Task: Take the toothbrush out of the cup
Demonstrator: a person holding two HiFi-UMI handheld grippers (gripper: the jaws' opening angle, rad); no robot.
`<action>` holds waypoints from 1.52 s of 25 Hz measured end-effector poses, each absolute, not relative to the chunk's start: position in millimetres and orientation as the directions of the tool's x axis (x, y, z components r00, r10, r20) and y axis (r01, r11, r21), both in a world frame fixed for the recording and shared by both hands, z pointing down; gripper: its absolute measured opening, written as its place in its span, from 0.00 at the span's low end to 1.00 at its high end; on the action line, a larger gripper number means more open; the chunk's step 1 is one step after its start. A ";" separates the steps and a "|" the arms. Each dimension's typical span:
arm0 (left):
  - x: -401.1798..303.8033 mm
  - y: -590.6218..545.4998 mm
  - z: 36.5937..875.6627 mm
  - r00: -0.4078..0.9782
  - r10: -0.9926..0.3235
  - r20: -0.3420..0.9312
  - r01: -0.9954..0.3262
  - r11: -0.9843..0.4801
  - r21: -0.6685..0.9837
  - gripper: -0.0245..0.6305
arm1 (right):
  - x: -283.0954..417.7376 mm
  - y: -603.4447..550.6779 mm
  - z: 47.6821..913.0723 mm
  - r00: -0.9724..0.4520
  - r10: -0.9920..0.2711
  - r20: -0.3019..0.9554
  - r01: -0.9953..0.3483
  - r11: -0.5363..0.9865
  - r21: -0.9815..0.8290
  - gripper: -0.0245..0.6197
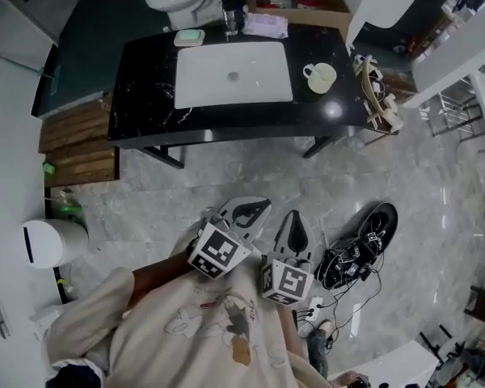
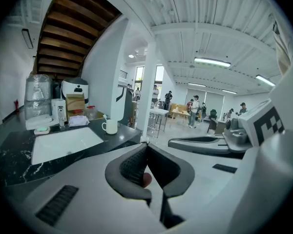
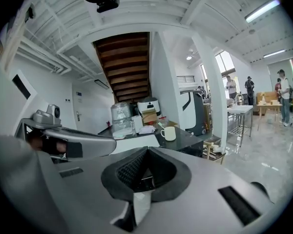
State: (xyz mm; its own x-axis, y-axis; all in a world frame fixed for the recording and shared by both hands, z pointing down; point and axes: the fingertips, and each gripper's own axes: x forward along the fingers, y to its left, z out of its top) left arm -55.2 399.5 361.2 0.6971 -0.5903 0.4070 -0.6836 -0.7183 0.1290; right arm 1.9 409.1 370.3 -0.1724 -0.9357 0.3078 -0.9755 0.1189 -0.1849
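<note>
A cream cup (image 1: 320, 77) stands on the black counter (image 1: 145, 95), right of the white sink (image 1: 233, 73). A toothbrush (image 2: 104, 117) sticks up out of the cup (image 2: 110, 126). Both grippers hang side by side over the floor, well short of the counter. My left gripper (image 1: 244, 213) has its jaws together with nothing in them, as its own view (image 2: 146, 147) shows. My right gripper (image 1: 295, 231) is shut and empty too (image 3: 147, 152). From the right gripper the cup (image 3: 169, 133) lies ahead, slightly to the right.
A green soap dish (image 1: 189, 36), a dark dispenser (image 1: 231, 14) and a tissue pack (image 1: 265, 25) line the counter's back edge. A wooden rack (image 1: 377, 95) stands at the counter's right end. A black cabled device (image 1: 360, 245) lies on the floor, a white bin (image 1: 52, 242) at the left. People stand far off (image 2: 194, 111).
</note>
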 end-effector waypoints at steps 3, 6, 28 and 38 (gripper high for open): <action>-43.4 402.8 368.1 0.689 -0.594 0.416 -0.696 -0.701 0.153 0.05 | 15.7 412.1 376.3 -0.188 -0.931 0.311 -0.972 0.132 -0.194 0.07; -35.6 398.3 367.1 0.673 -0.614 0.413 -0.713 -0.687 0.141 0.05 | 29.8 410.3 382.2 -0.191 -0.928 0.321 -0.967 0.122 -0.224 0.07; 2.8 235.6 381.6 0.712 -0.565 0.416 -0.683 -0.694 0.227 0.05 | 57.7 254.9 390.8 -0.162 -0.922 0.351 -0.980 0.110 -0.164 0.07; -1.9 131.4 382.8 0.748 -0.516 0.417 -0.641 -0.724 0.253 0.05 | 55.2 153.3 384.5 -0.097 -0.928 0.360 -0.993 0.064 -0.104 0.07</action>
